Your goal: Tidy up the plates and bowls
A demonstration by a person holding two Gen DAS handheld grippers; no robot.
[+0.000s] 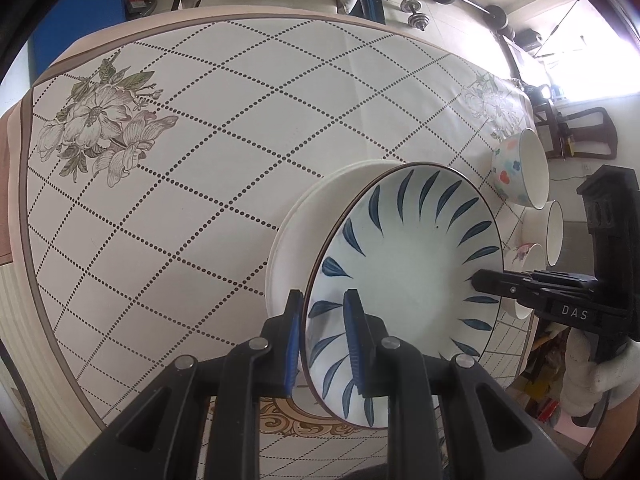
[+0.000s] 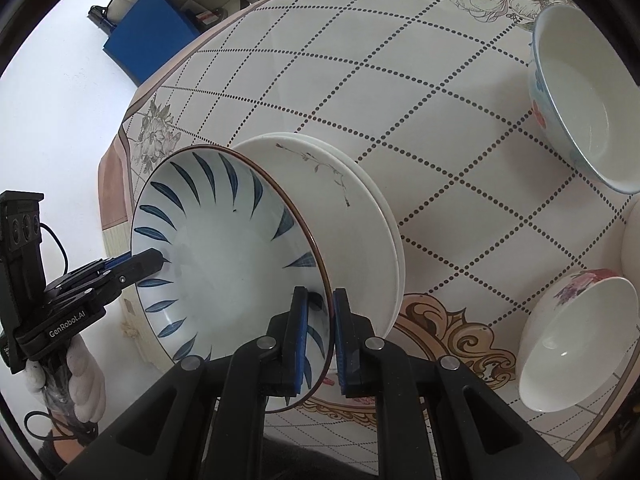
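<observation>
A blue-leaf patterned plate (image 1: 408,256) is held tilted above two stacked white plates (image 1: 316,208). My left gripper (image 1: 324,308) is shut on its near rim. My right gripper (image 2: 320,304) is shut on the opposite rim of the same plate (image 2: 224,248); it shows in the left wrist view (image 1: 486,280) at the plate's right edge. The white stack (image 2: 360,216) lies under and to the right of the patterned plate. The left gripper (image 2: 154,260) shows at the plate's left edge in the right wrist view.
A colourful dotted bowl (image 1: 520,168) and two smaller bowls (image 1: 554,232) sit at the table's right side. In the right wrist view a large bowl (image 2: 580,100) and a flowered small bowl (image 2: 576,340) stand to the right. The checked tablecloth (image 1: 200,160) extends left.
</observation>
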